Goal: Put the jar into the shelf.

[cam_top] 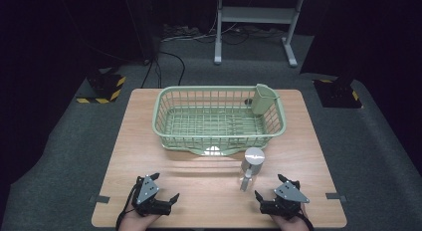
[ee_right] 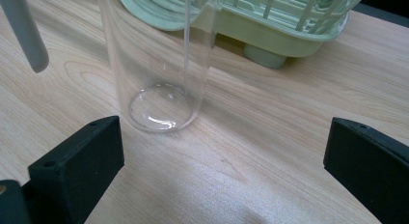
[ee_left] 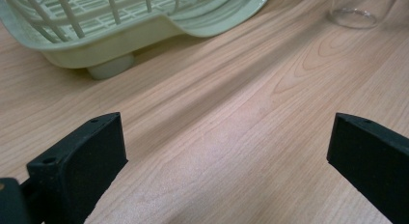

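Observation:
A clear tall glass stands upright on the wooden table, just in front of a pale green dish basket. A grey rounded handle pokes out toward me near the glass; what it belongs to I cannot tell. My right gripper rests near the front edge, a short way before the glass, and its black jaws stand wide apart with bare wood between them. My left gripper lies at the front left, also open over bare wood.
A green cutlery cup hangs inside the basket's back right corner. The basket's rim and foot lie ahead of the left gripper. Beyond the table are dark carpet, cables and a white stand.

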Tool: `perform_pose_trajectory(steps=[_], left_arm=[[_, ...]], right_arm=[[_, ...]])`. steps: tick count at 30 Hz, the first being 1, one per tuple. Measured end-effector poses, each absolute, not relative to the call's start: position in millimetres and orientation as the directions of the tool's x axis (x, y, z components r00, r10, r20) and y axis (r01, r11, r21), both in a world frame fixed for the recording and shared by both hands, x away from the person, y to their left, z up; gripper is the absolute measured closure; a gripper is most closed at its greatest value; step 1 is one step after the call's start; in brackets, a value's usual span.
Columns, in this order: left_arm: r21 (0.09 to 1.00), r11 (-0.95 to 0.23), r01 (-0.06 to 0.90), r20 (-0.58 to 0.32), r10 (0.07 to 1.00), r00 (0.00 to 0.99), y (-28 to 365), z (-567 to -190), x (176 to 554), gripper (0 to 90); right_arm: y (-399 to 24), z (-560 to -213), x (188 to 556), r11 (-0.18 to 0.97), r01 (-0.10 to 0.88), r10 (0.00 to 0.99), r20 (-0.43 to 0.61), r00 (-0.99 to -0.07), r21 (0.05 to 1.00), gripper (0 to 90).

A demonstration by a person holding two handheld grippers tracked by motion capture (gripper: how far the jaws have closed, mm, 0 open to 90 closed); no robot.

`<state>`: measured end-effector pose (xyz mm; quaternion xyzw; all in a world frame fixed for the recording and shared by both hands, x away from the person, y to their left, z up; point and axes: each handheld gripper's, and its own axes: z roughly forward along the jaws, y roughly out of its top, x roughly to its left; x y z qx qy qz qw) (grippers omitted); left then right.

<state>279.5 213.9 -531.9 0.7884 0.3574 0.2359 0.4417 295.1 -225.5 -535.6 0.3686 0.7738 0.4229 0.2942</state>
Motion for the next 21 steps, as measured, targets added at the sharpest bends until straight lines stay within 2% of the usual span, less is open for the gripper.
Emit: perform_pose_trajectory(steps=[9,12,14,21], left_arm=[[0.864,-0.358,0.353,0.061,0.771,0.634,214,-536,278,0.3],[0.862,-0.388,0.327,0.106,0.769,0.631,211,-537,275,0.3],[0.837,-0.448,0.315,0.163,0.753,0.637,205,-539,273,0.3],[0.818,-0.502,0.281,0.208,0.713,0.67,200,-540,270,0.3]], right_arm=[[-227,-535,296,0.36,0.316,0.82,-0.137,-0.555,0.878,0.2],[-227,-535,296,0.355,0.315,0.824,-0.135,-0.551,0.88,0.1],[-227,-535,296,0.345,0.321,0.824,-0.121,-0.554,0.882,0.1],[-226,-520,293,0.325,0.302,0.821,-0.109,-0.561,0.896,0.1]])
